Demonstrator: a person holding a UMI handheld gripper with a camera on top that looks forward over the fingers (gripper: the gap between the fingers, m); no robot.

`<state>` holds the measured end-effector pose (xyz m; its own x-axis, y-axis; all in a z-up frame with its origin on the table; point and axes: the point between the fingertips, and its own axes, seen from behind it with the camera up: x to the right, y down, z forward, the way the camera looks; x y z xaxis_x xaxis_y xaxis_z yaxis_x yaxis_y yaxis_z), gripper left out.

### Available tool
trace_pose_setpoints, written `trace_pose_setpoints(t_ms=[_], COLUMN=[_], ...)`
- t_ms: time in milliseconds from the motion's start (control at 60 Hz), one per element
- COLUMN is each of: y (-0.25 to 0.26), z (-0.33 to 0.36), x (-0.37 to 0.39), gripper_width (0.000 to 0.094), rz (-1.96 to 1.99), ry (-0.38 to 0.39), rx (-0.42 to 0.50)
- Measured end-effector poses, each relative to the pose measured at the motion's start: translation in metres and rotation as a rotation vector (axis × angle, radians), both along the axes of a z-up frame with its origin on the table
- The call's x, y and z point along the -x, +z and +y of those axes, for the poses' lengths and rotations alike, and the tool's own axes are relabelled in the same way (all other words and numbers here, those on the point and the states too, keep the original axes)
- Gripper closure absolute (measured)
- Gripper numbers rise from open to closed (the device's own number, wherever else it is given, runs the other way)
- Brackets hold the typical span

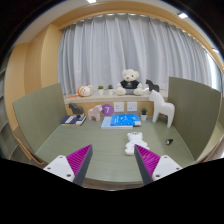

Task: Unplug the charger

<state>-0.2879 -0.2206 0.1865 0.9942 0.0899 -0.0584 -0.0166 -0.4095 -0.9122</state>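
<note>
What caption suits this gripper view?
Open tool over a green table, white charger ahead between its fingers.

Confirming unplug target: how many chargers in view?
1: white charger on the table, just ahead of the open jaws, which grip nothing. Others may be hidden.

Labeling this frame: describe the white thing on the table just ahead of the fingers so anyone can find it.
Start at the green table with the toy-lined shelf behind. Just beyond the open gripper, ahead of the right pad, lies a small white lumpy object, likely the charger. Unlike the blue book behind, it is white and irregular.
</note>
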Motion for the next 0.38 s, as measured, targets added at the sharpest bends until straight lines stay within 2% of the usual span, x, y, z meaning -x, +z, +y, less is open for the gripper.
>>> trace_pose_setpoints(t_ms=[383], y=[-0.009], z=[-0.021], x=[0.018], gripper_width=[0.0093], rz=[0.001], ry=[0.011], rx=[0.026])
